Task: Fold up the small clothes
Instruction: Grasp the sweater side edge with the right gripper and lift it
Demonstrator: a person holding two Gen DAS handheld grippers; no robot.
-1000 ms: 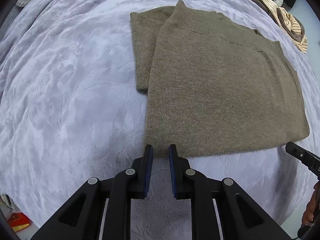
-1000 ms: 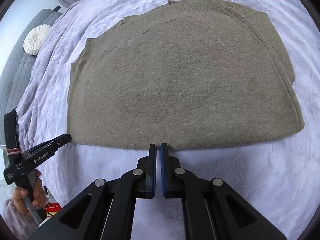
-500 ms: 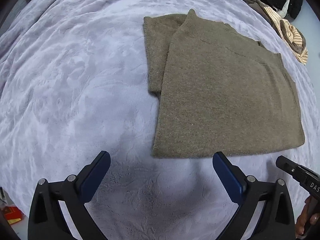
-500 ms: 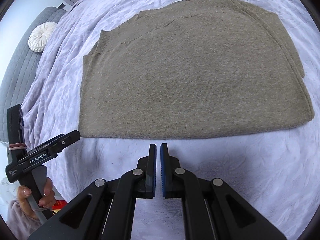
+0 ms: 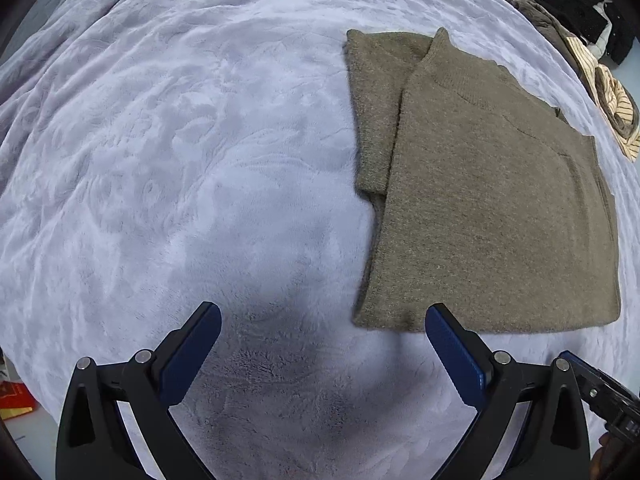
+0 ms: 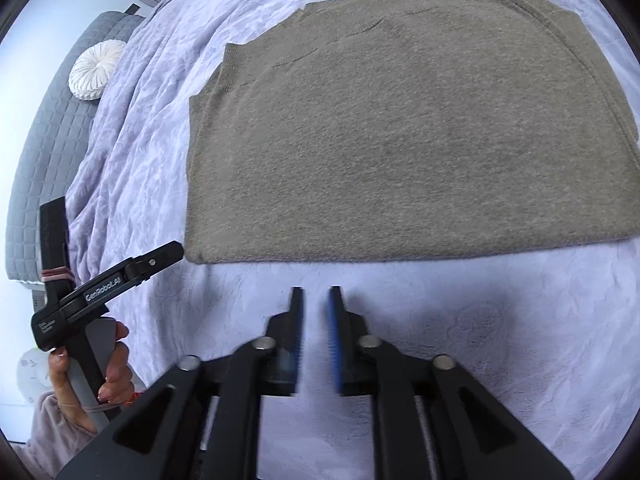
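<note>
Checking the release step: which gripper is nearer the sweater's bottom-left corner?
Left. The left gripper sits just short of that corner of the sweater, one of its jaws at the hem. The right gripper hangs back from the hem, mid-width.

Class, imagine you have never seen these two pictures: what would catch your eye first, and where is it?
First, the olive-brown knitted sweater lying flat and folded on the pale lilac blanket, filling the upper part of the right wrist view. Next, the left gripper in the foreground, its blue-padded jaws spread wide just short of the sweater's near edge. The right gripper has only a narrow gap, holding nothing.
</note>
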